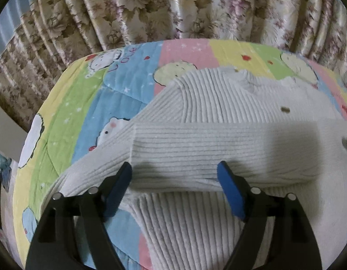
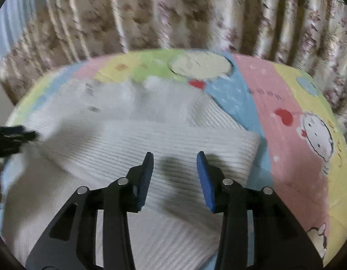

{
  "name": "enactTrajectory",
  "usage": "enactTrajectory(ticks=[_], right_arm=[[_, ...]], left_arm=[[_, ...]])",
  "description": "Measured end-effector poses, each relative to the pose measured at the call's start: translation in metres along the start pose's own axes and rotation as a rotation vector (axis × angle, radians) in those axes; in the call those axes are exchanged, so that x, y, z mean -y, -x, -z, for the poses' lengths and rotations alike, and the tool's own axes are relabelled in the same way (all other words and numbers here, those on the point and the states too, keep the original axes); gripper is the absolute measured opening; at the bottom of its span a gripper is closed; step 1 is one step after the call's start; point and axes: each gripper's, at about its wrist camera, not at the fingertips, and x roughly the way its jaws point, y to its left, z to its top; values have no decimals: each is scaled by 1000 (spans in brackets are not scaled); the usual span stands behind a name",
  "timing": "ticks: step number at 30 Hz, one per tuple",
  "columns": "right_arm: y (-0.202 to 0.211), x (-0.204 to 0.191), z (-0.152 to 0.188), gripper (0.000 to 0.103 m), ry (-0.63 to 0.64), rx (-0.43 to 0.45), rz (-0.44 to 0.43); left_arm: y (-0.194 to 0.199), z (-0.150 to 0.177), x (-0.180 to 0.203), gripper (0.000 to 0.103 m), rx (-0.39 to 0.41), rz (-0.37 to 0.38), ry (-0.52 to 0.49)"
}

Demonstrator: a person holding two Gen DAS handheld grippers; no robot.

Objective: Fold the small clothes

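White ribbed knit sweater (image 1: 218, 103) lying flat on a quilt (image 1: 61, 103) printed in pastel stripes of yellow, green, blue and pink with cartoon animals and red hearts. Both sleeves are laid across the body of the garment: in the left wrist view one sleeve (image 1: 196, 148) runs as a horizontal band over the chest, its ribs at right angles to those of the body below it; in the right wrist view the other sleeve (image 2: 173, 144) lies likewise, ending in a square fold near the garment's right edge. Two small brown buttons (image 1: 285, 109) show on the upper chest, below the neckline.

Left gripper (image 1: 174, 167): jaws wide apart, blue pads on either side of the near edge of the folded sleeve, with nothing clamped between them; the pads appear to stand just above the cloth and cast shadows on it. Right gripper (image 2: 175, 158): jaws parted to a moderate gap over its sleeve, gripping nothing; this view is smeared by motion, so contact of the tips with the knit cannot be judged with certainty. A dark blurred shape at the left edge of the right wrist view is probably the other gripper. Behind the quilt hangs a pleated floral curtain (image 1: 151, 6).
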Motion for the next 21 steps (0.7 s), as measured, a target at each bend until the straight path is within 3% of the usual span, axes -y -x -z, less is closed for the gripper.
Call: enactTrajectory(ticks=[3, 7, 9, 16, 21], right_arm=[[32, -20, -3, 41, 41, 91, -9], [68, -46, -1, 68, 66, 189, -27], [84, -60, 7, 77, 97, 231, -32], [103, -84, 28, 99, 111, 230, -49], [114, -89, 45, 100, 75, 243, -51]], left_arm=[[19, -2, -5, 79, 23, 36, 41], [60, 9, -3, 91, 102, 19, 37], [76, 19, -4, 92, 122, 11, 25], [117, 60, -5, 99, 147, 13, 9], [133, 91, -1, 101, 159, 4, -12]])
